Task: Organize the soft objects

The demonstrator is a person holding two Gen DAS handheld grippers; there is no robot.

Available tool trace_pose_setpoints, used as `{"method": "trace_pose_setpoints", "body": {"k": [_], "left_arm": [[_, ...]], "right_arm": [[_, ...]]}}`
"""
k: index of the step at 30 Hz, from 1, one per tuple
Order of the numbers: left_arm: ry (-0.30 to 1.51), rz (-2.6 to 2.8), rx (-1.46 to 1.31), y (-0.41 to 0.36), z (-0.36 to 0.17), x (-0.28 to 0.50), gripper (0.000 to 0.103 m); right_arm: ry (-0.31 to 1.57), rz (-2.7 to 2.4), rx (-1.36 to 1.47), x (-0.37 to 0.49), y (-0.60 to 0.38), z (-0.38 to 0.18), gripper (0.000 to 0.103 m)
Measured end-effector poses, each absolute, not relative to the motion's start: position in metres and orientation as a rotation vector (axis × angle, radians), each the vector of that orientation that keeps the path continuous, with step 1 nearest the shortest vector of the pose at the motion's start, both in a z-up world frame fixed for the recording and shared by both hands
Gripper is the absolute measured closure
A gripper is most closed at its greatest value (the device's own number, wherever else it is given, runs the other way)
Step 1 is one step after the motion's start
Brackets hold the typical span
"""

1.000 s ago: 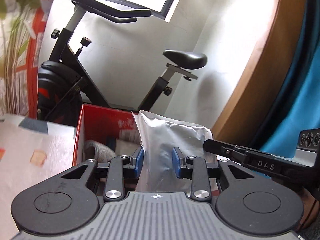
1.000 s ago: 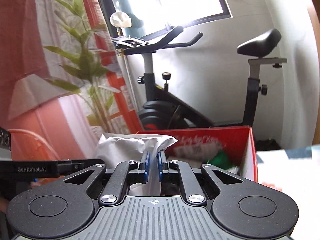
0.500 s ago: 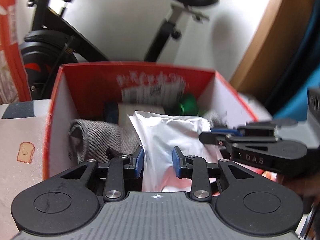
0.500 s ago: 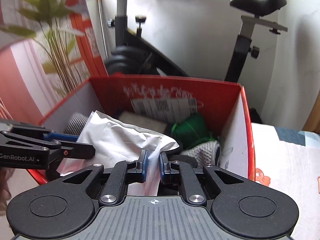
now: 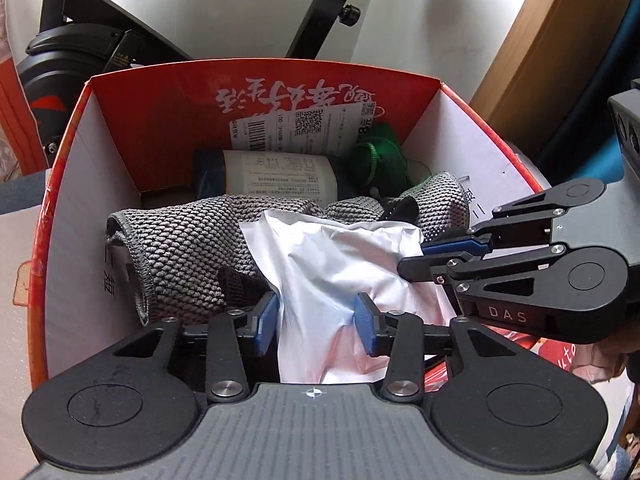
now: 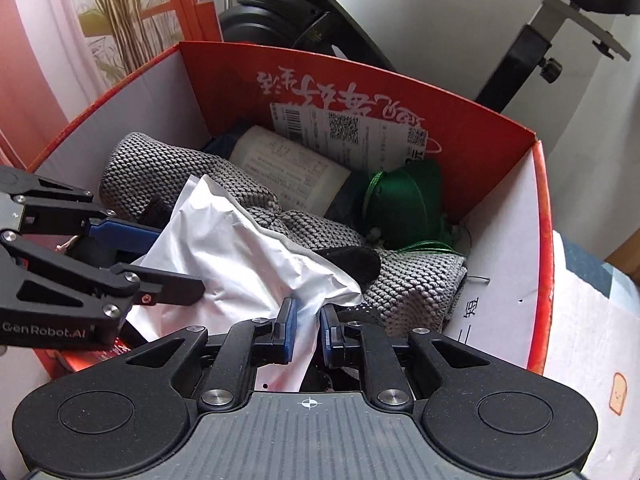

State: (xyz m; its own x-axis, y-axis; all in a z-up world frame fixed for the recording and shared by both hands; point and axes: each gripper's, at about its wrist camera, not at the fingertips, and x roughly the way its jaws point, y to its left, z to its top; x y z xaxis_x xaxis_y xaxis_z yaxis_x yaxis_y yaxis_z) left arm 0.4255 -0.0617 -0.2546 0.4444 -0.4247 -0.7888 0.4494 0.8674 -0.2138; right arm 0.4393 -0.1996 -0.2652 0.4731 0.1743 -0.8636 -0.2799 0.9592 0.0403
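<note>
Two claws share one load: the crinkled silver foil pouch (image 5: 336,264) is now down inside the red-and-white cardboard box (image 5: 80,184), where a second ago it was held up in front of the exercise bike, above the rim. The left claw (image 5: 316,322) grips the pouch's near end, blue pads (image 5: 266,320) pressing in on both sides with the foil bulging between them. The right claw (image 6: 306,330) is nearly pressed together, pinching a thin flap of the same pouch; in the left wrist view it comes in from 3 o'clock and bites the pouch's edge there (image 5: 448,250). Down below, the pouch lies across the grey waffle-knit cloth (image 5: 188,252), which sprawls from 9 o'clock to 2 o'clock of the box floor. Behind it, toward 12 o'clock, sit a white labelled roll in dark wrapping (image 5: 276,178) and a green mesh bundle (image 5: 378,158) at about 1 o'clock, with a shipping label (image 5: 304,126) stuck on the red back wall. So the carry looks finished and the drop is what remains, I'd say: the pouch seems to touch the cloth already, though whether its full weight rests there I can't tell. Both claws letting go should settle it; foil is slippery, so it may slide toward the near wall.
</note>
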Motion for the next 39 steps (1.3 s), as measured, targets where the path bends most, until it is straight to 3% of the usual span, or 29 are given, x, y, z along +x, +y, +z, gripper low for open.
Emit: {"method": "trace_pose_setpoints", "body": {"k": [4, 8, 12, 18, 22, 39], "left_arm": [[0.958, -0.538, 0.028, -0.062, -0.252, 0.424, 0.055], [0.893, -0.504, 0.064, -0.060, -0.238, 0.412, 0.044], [0.803, -0.464, 0.026, -0.043, -0.213, 0.393, 0.019], [0.677, -0.386, 0.013, -0.025, -0.173, 0.358, 0.000], [0.611, -0.351, -0.043, -0.013, -0.145, 0.330, 0.000], [0.427, -0.310, -0.038, -0.006, -0.077, 0.214, 0.000]], "right_arm": [[1.046, 0.264, -0.085, 0.439, -0.202, -0.265, 0.089], [1.008, 0.228, -0.040, 0.434, -0.208, -0.260, 0.087], [0.917, 0.202, 0.012, 0.417, -0.216, -0.243, 0.056], [0.749, 0.191, 0.046, 0.379, -0.223, -0.202, 0.025], [0.650, 0.190, 0.056, 0.351, -0.225, -0.174, 0.000], [0.378, 0.182, 0.106, 0.214, -0.215, -0.085, 0.000]]}}
